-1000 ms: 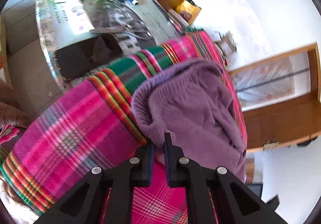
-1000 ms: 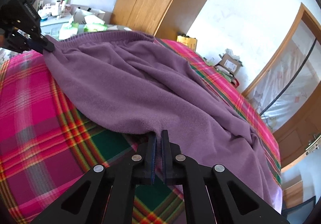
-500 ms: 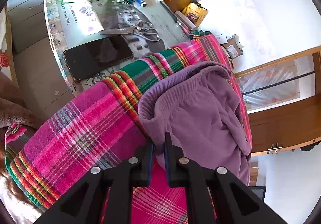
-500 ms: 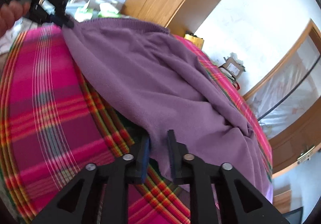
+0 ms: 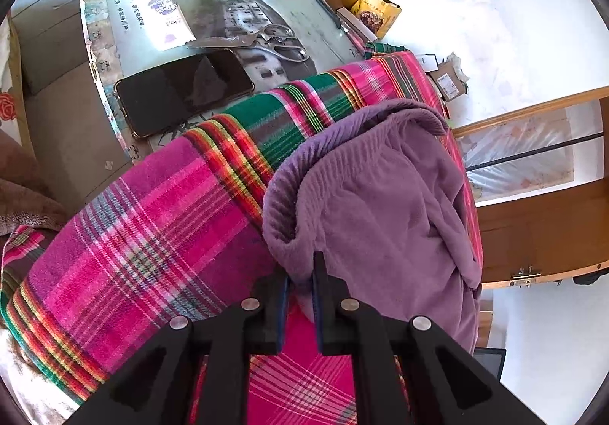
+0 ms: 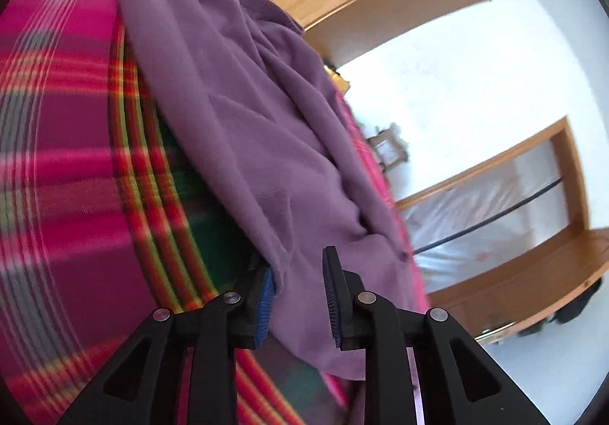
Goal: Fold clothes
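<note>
Both views are bright with daylight: the white wall (image 5: 475,17) at the far right is nearly washed out, and the glass worktop (image 5: 243,6) and the phone (image 5: 182,90) on it carry pale glare. The left wrist view is sharp, with soft shadows in the folds of the purple garment (image 5: 380,204). The right wrist view is tilted and smeared by motion, worst on the plaid blanket (image 6: 64,173) at the left; both show strong fisheye bending and black corners, and the near tools are dark.
</note>
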Demonstrator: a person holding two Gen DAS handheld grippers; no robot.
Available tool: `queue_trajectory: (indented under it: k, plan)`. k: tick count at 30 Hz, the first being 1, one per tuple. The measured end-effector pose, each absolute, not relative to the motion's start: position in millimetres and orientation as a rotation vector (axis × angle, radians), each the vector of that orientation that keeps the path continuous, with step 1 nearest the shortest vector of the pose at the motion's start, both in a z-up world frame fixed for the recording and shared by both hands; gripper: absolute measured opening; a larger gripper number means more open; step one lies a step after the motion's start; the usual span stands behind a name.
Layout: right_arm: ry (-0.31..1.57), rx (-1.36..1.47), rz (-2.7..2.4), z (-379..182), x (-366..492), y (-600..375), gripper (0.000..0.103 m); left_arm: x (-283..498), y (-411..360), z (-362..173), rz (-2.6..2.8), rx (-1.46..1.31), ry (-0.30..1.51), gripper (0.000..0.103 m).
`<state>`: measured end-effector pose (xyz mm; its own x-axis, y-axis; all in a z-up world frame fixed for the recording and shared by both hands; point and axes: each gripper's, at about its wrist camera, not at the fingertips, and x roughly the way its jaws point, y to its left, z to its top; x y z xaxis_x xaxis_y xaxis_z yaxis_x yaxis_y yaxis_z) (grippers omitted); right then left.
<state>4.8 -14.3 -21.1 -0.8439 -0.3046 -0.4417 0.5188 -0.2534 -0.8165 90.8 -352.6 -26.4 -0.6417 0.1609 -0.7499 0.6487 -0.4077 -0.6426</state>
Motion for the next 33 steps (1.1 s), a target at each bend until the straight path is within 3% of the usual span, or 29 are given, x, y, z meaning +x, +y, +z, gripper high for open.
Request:
queue_trajectory:
  k: [7,15,19,28,31,33]
  plan:
    - [1.716,0.057,-2.079,-34,34,-1,0.024,90,-352,-27,-2.109,1.11,1.485,0.01]
    - [1.711,0.098,-2.075,-28,45,14,0.024,90,-354,-22,-2.122,1.064,1.468,0.008]
    - [1.511,0.26,-2.106,-16,41,22,0.024,91,-357,-19,-2.125,1.034,1.468,0.007]
    - [1.545,0.178,-2.077,-20,50,9,0.024,92,-357,-13,-2.129,1.005,1.466,0.007]
    - [1.551,0.196,-2.038,-24,51,3,0.009,91,-357,-13,-2.129,1.012,1.463,0.007]
    - [1.564,0.195,-2.014,-27,52,0,0.006,90,-357,-12,-2.131,1.011,1.464,0.007]
